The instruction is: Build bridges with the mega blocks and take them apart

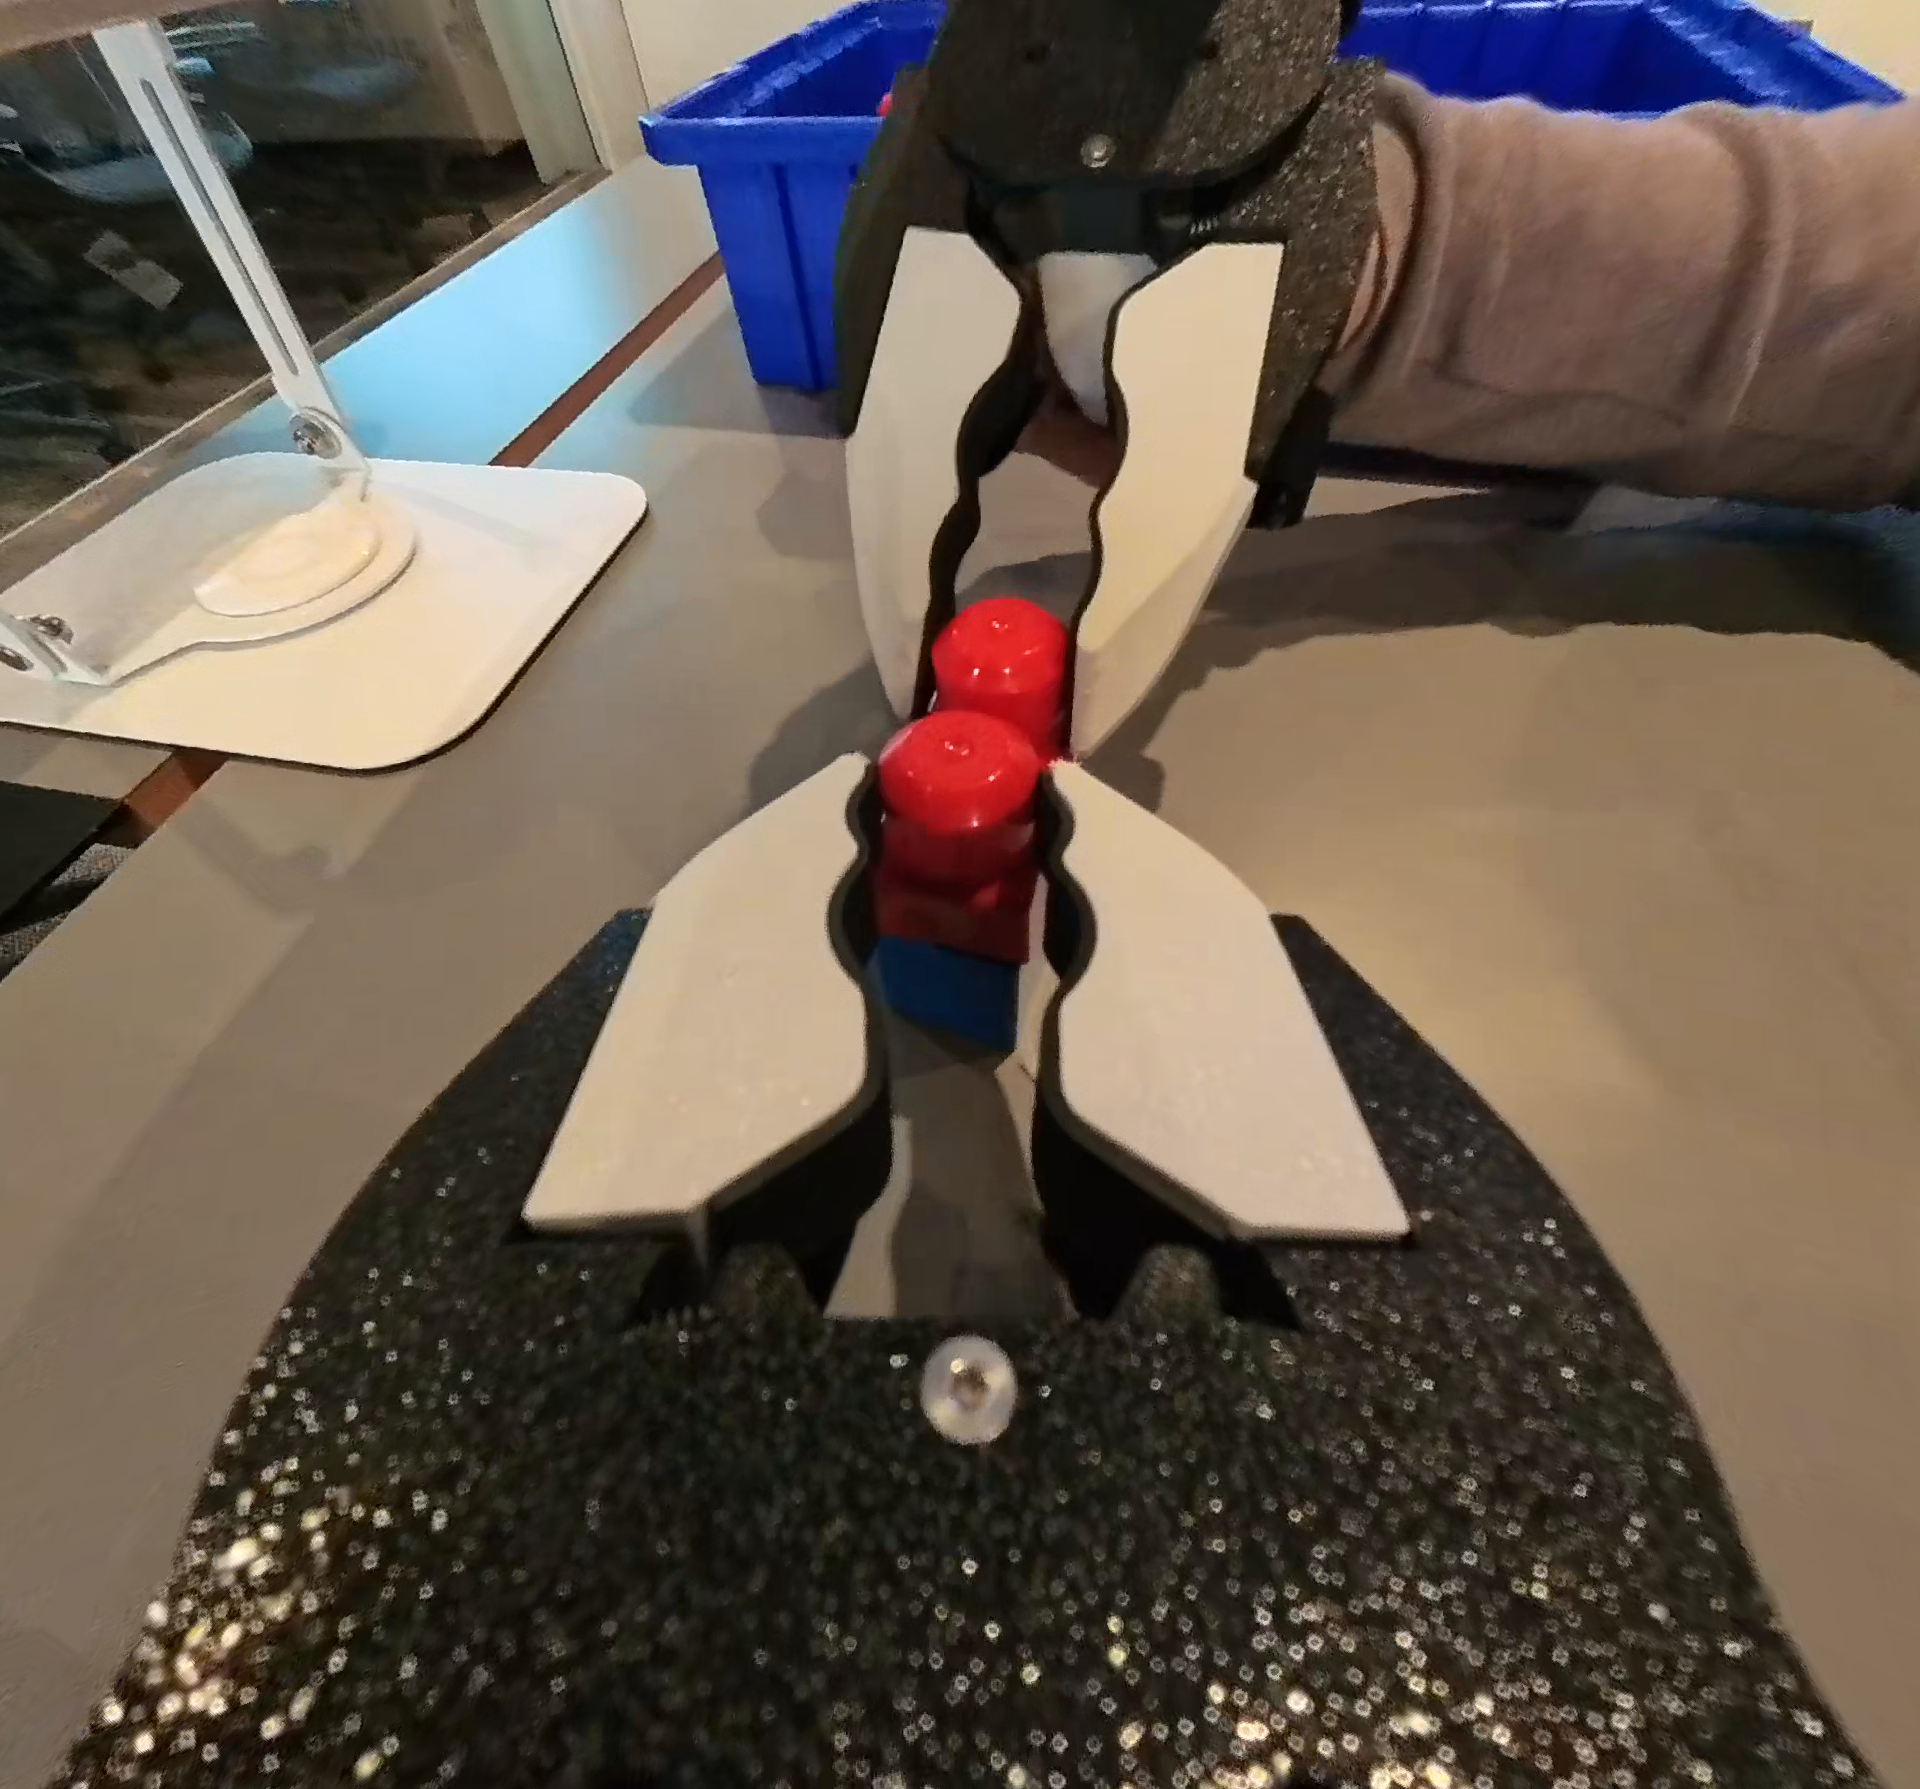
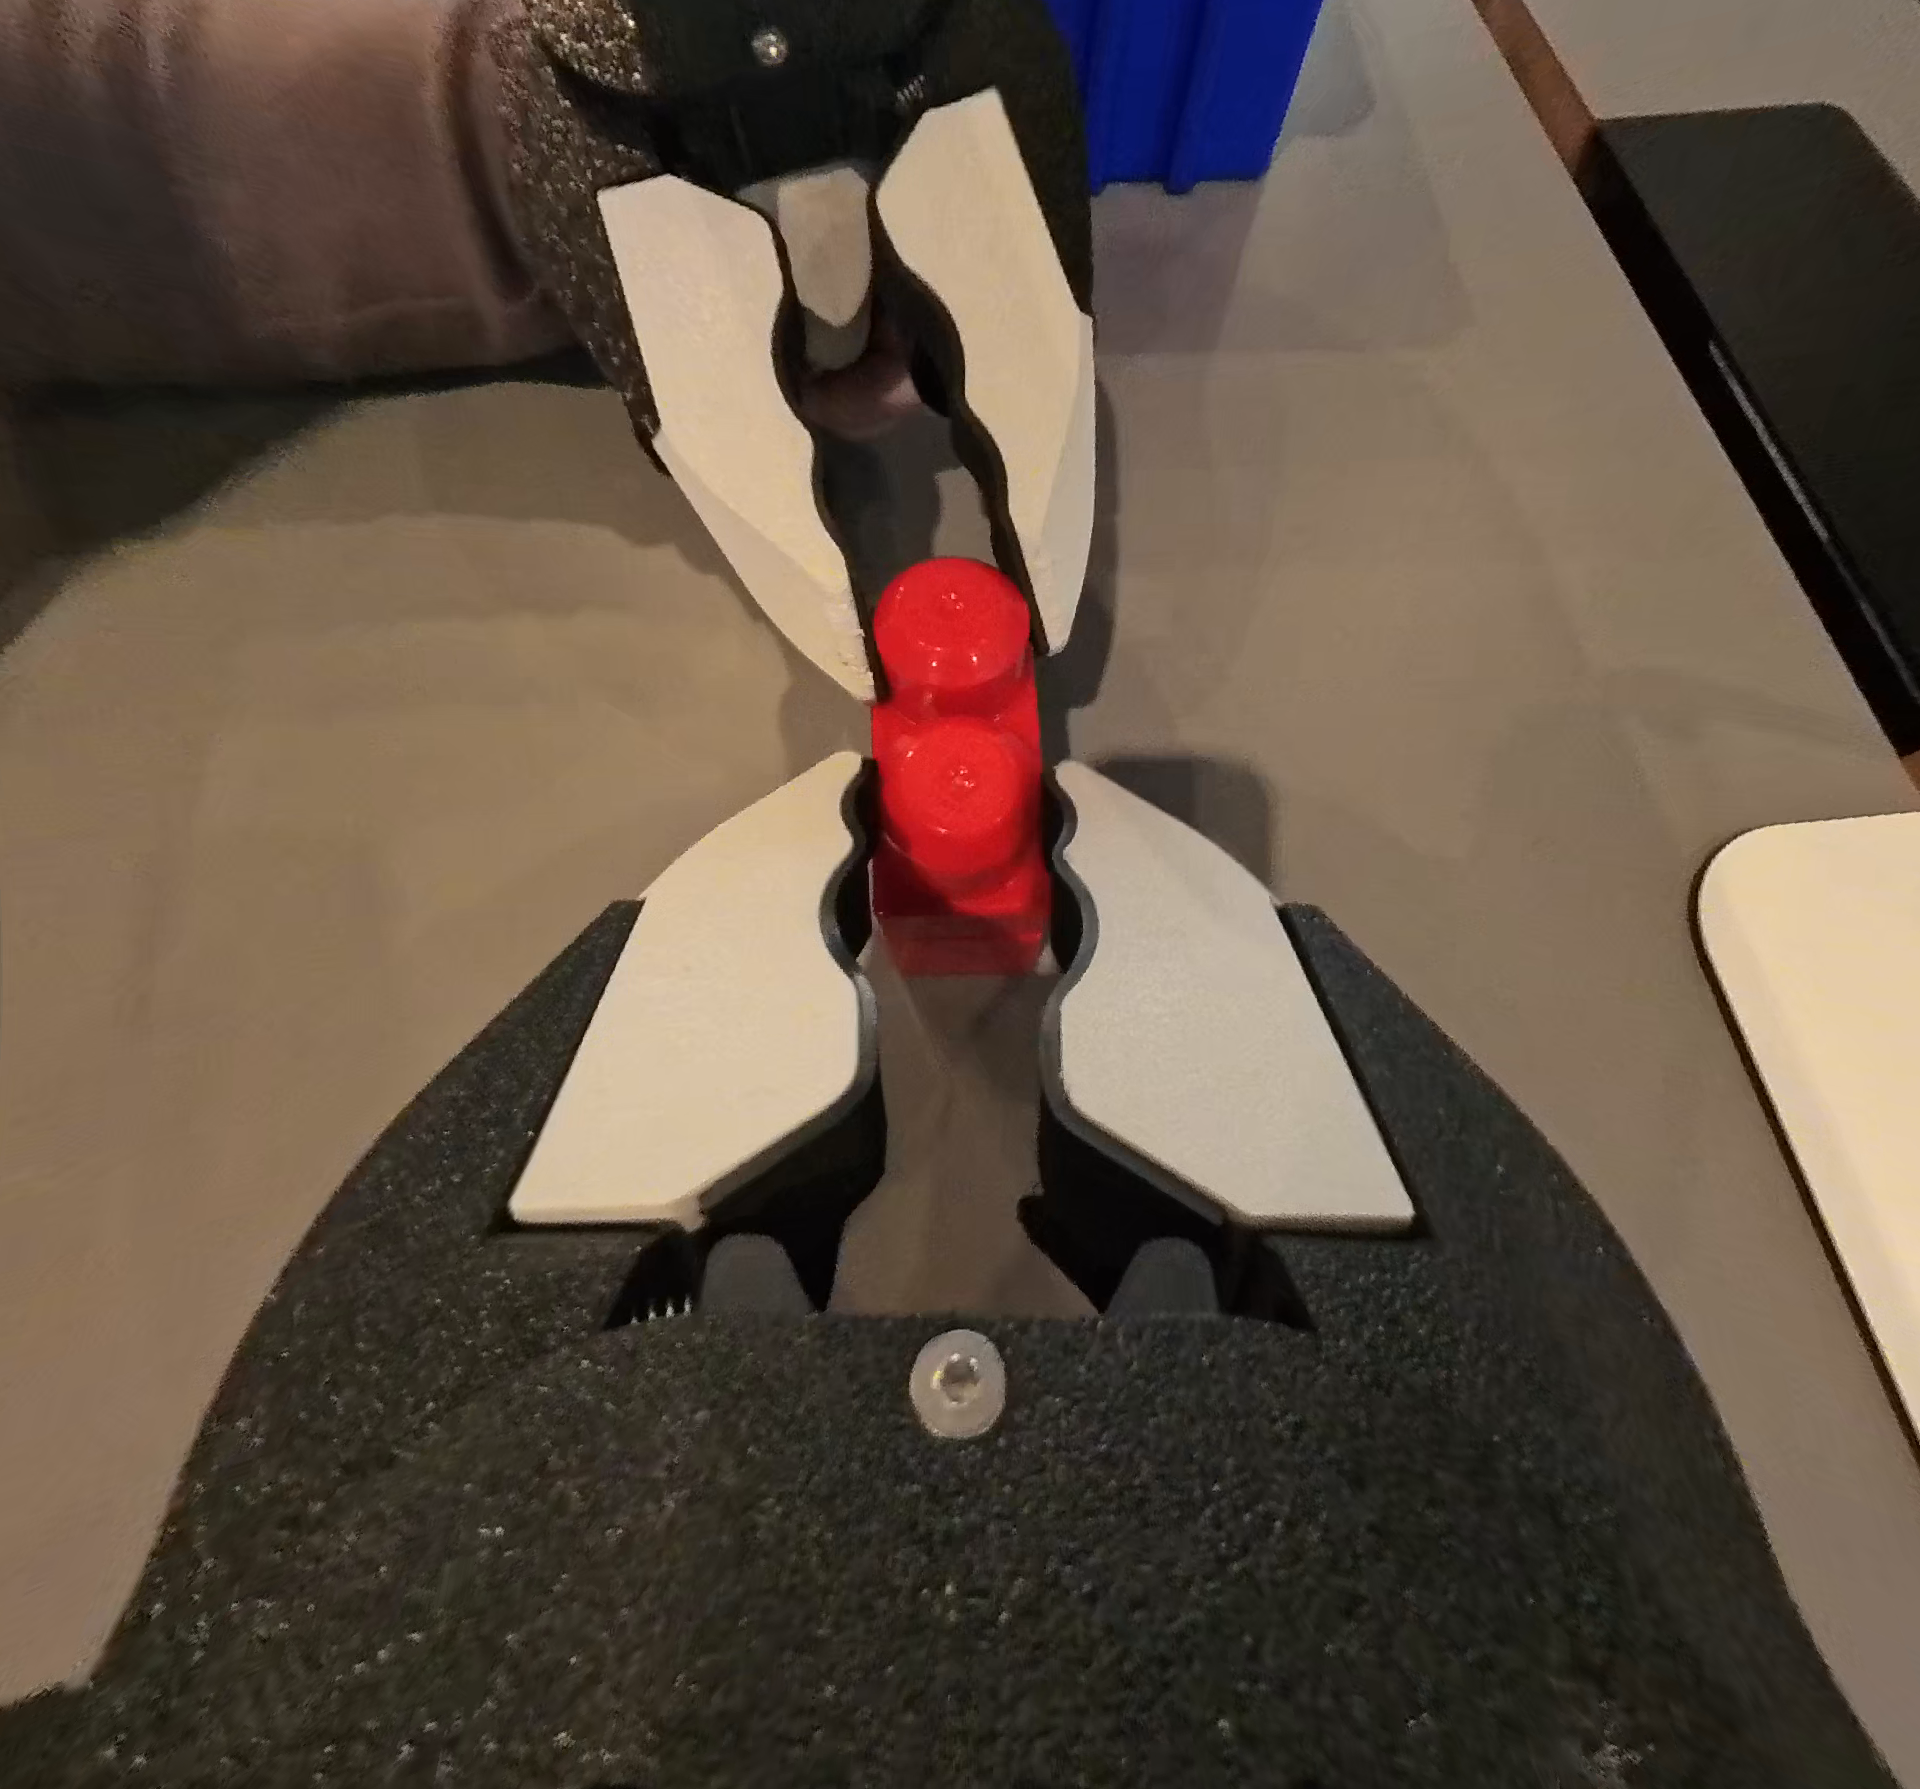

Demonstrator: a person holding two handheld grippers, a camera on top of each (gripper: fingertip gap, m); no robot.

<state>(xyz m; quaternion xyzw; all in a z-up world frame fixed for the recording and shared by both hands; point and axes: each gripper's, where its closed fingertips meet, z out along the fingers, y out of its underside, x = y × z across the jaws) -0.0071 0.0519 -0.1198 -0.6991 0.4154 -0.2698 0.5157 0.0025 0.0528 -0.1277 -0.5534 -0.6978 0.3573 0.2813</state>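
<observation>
A red two-stud mega block (image 1: 951, 892) is held above the grey table between both grippers, which face each other. My left gripper (image 1: 958, 783) is shut on its near stud end. A blue block (image 1: 945, 996) sits under that end. My right gripper (image 1: 997, 700) comes in from the far side and is shut on the other stud. In the right wrist view, my right gripper (image 2: 958, 773) clamps the near end of the red block (image 2: 956, 918). The left gripper (image 2: 951, 648) clamps the far stud. The blue block is hidden there.
A blue bin (image 1: 769, 212) stands at the back of the table (image 1: 1455, 908). A white stand base (image 1: 364, 617) with a clear post is at the left. A grey sleeve (image 1: 1662, 285) reaches in from the right. A black object (image 2: 1787, 337) lies at the table's right edge. Left and right tips are no more than a few centimetres apart.
</observation>
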